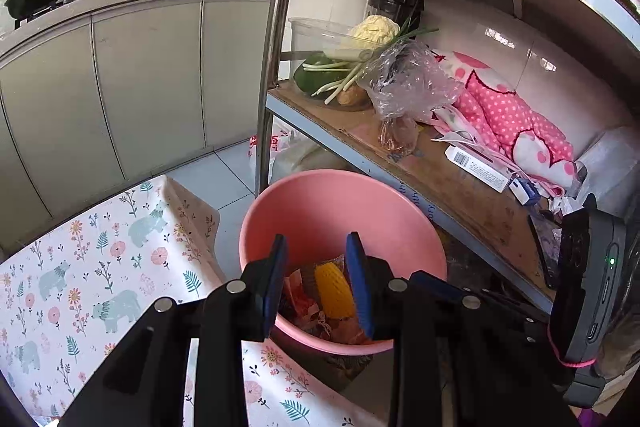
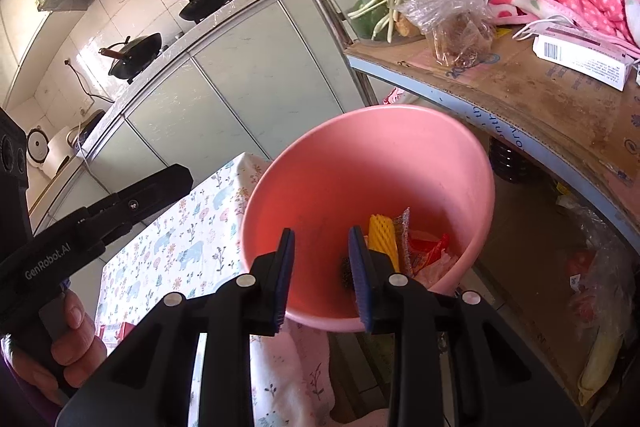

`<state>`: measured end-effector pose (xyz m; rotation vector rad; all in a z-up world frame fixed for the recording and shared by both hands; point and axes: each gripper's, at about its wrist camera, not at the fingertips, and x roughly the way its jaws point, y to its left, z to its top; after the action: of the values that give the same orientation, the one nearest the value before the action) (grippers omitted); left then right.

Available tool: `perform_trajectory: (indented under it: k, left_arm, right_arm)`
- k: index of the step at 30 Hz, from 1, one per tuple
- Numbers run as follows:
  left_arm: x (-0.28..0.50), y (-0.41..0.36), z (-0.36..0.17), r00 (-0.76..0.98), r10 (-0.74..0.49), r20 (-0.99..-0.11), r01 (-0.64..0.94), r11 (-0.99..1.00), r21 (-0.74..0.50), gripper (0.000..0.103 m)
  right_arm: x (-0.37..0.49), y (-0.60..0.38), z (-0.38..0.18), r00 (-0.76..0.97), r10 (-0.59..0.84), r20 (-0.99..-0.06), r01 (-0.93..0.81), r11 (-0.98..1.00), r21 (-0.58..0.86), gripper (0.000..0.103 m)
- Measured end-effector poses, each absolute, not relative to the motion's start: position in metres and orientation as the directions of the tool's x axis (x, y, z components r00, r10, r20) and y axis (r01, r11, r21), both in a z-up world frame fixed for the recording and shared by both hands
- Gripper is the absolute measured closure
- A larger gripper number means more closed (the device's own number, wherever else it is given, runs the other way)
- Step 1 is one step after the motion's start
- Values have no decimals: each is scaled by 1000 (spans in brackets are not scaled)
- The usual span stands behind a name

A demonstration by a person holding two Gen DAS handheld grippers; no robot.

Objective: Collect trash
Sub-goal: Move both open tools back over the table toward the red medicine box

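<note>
You are working over the desk [image 1: 80, 267] with its flowered cloth, and the pink bucket [image 2: 360, 155] is standing just beside it, below the shelf [image 1: 460, 195]. The trash, a yellow foam net [image 1: 334, 291] and red wrappers [image 2: 430, 253], is lying at the bucket's bottom. Your left gripper [image 1: 316, 279] and right gripper [image 2: 322, 275] are both hanging above it, jaws apart and holding nothing. Be lifting clear of the rim before reaching for more.
</note>
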<state>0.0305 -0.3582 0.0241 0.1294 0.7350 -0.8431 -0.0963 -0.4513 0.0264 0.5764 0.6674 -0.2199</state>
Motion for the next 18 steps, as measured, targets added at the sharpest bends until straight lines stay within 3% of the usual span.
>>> perform_trajectory:
  k: [18]
  left_arm:
    - [-6,-289,44,471,-648,-598,705,684,-187,73]
  right_arm:
    - [-121,-408,48,779,40,-625,300,852,429,74]
